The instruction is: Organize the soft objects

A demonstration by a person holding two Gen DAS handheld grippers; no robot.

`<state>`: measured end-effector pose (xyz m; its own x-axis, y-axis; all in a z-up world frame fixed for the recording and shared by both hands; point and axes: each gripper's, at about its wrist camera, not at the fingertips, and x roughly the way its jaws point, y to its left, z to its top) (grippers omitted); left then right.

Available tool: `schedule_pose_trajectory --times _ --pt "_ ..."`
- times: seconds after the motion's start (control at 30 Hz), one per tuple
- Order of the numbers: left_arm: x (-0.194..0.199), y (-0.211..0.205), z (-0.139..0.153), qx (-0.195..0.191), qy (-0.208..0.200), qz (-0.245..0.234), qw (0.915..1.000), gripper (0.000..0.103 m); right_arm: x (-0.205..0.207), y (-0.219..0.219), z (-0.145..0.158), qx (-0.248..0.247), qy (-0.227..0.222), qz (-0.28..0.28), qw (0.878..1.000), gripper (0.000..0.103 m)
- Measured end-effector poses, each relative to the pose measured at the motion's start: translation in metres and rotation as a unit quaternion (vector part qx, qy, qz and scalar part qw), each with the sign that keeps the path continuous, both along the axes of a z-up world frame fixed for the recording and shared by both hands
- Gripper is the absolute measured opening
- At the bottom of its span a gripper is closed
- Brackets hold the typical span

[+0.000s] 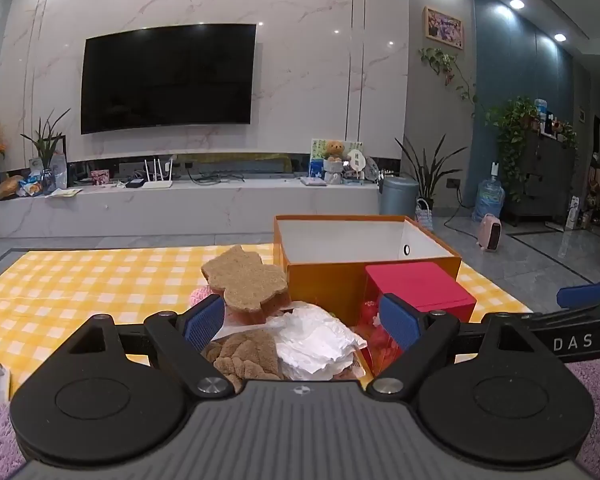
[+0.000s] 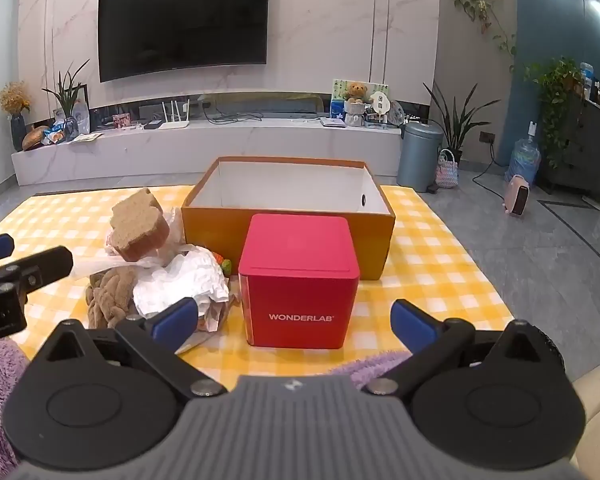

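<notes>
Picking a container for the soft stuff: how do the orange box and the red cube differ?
The orange box is open-topped, wide and shows a white, empty-looking interior; the red cube is closed, smaller and taller for its width, marked WONDERLAB. The orange box sits farther back, the red cube directly in front of it. Both stand upright on the yellow checked cloth.

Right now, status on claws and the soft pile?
Both claws open, empty. Soft pile beside orange box, none boxed yet. Red box fronts orange box.
</notes>
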<state>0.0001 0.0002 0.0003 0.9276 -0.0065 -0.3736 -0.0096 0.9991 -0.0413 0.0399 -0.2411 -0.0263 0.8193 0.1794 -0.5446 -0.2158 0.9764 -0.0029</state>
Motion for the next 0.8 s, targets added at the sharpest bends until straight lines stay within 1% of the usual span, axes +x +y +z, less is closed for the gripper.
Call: schedule_pose_trajectory --times 0.07,0.13,0.23,0.37,0.6,0.8 --pt "0.0017 0.0000 0.0004 0.002 0.000 -0.004 1.0000 0.102 0.0003 0.0001 -0.0001 0.000 0.004 -0.001 1.000 0.100" --pt "-0.0035 0.0003 -0.0009 0.004 -0.009 0.003 0.9999 0.102 0.0000 0.0006 0.0002 -0.003 -0.001 -0.002 1.000 0.100" --pt "0.0001 0.0020 -0.0004 -0.002 0.002 0.002 1.0000 0.102 -0.0041 0.0051 0.0007 -0.016 -0.013 -0.001 1.000 0.100" --pt "-0.0006 0.0035 0.0010 -0.011 0.004 0.005 0.9999 0.102 -0.0070 0.0044 0.0014 -0.024 -0.021 0.002 0.999 0.100" --pt "0.0006 0.0029 0.0035 -0.010 0.010 0.003 0.9999 0.102 -0.0073 0.0016 0.0020 -0.012 -0.021 0.001 1.000 0.100" --pt "0.0007 0.0026 0.0010 -0.011 0.012 0.005 0.9998 0.102 -0.0083 0.0037 0.0002 -0.013 -0.019 0.005 1.000 0.100"
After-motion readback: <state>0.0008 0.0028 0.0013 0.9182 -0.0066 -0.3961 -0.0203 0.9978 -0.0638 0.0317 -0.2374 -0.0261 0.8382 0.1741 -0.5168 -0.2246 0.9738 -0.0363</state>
